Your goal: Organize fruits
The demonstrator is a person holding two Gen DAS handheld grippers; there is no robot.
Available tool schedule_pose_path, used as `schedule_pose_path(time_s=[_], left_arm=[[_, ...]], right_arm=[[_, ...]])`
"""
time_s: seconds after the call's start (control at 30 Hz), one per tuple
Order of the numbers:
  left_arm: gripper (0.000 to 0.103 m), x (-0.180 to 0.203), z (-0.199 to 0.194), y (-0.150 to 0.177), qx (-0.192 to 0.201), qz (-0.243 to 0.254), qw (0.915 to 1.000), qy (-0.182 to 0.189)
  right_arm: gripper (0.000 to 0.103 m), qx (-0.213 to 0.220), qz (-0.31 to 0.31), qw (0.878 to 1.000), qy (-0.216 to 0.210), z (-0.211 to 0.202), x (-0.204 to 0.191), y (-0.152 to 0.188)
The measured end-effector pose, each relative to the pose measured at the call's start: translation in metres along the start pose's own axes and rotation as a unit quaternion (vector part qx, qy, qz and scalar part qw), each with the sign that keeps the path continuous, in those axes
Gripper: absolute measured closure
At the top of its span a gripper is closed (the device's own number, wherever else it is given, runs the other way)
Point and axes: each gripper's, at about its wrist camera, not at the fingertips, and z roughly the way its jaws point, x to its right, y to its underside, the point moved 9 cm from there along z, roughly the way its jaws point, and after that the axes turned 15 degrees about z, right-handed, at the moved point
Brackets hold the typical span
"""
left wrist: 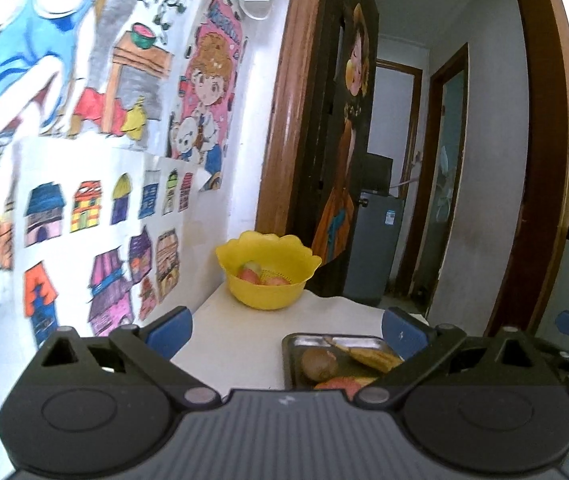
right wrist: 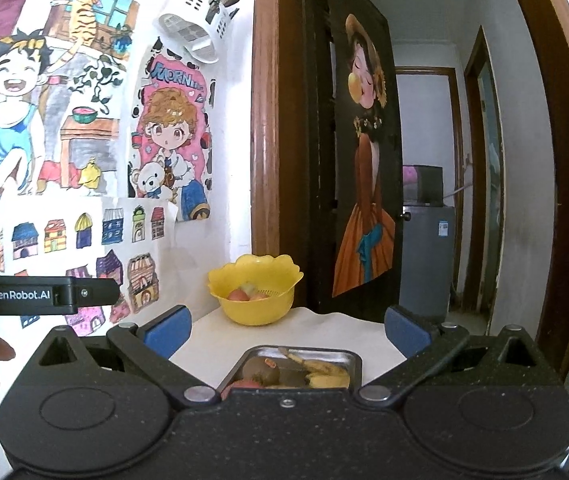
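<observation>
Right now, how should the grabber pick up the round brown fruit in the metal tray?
Probably from above, fingers closing across the brown fruit's rounded middle. It lies low in the metal tray with a yellow fruit beside it, so a sideways approach looks blocked.

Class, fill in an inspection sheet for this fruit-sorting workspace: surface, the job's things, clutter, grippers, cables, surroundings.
Surface: white table, pushed into the wall corner.
Job's things: yellow bowl at the far edge, holding reddish fruit; metal tray nearer, with a brown fruit, a banana and a red fruit.
Clutter: nothing seen on the table besides these.
Grippers: left gripper open, empty; right gripper open, empty, above the tray.
Cables: nothing seen.
Surroundings: drawings on the wall, white holder hung above, dark door with a painted figure, hallway beyond.
</observation>
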Motion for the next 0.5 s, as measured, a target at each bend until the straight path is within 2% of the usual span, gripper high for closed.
schedule_pose_path(time_s=[0.5], left_arm=[[0.0,-0.003,-0.055,0.053,-0.02,0.007,0.9998,0.003]], right_arm=[[0.001,-0.009,0.012,1.0,0.021,-0.058,-0.011,0.051]])
